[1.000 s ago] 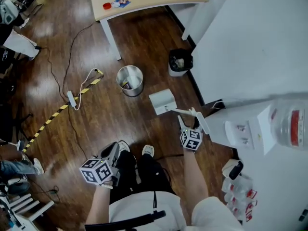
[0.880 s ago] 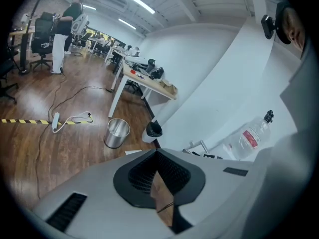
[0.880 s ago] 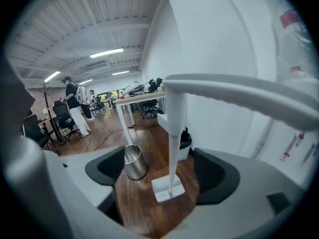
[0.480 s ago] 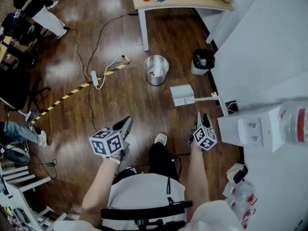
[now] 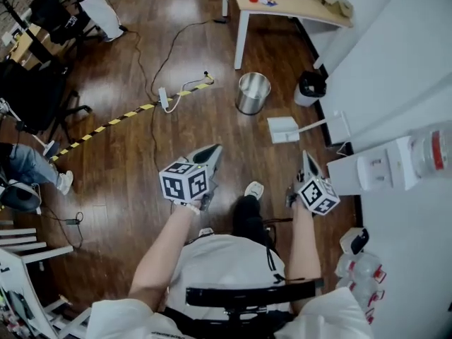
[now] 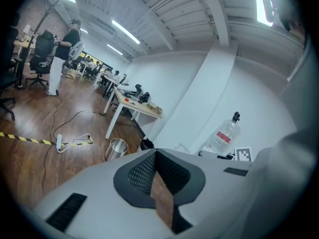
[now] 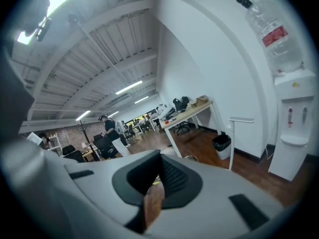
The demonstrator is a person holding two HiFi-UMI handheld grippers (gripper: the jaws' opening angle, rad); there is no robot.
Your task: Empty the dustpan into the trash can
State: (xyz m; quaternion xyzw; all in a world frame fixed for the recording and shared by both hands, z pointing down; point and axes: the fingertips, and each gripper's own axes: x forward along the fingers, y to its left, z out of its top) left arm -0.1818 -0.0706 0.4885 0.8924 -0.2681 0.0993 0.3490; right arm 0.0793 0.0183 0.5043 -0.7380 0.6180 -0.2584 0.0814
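Head view looks steeply down from above; both gripper views look nearly level, sharing the desk [image 5: 296, 6].

An office: a work desk [image 5: 296, 6] by the white wall, swivel chairs [image 5: 32, 94] well left of it, a water cooler [image 5: 374, 171] along that wall.

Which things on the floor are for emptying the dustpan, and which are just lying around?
For the job:
- white dustpan
- metal trash can
- maybe the small black bin instead; I can't tell which one is meant

Just lying about:
- power strip and its cable
- striped tape
- desk
- water dispenser
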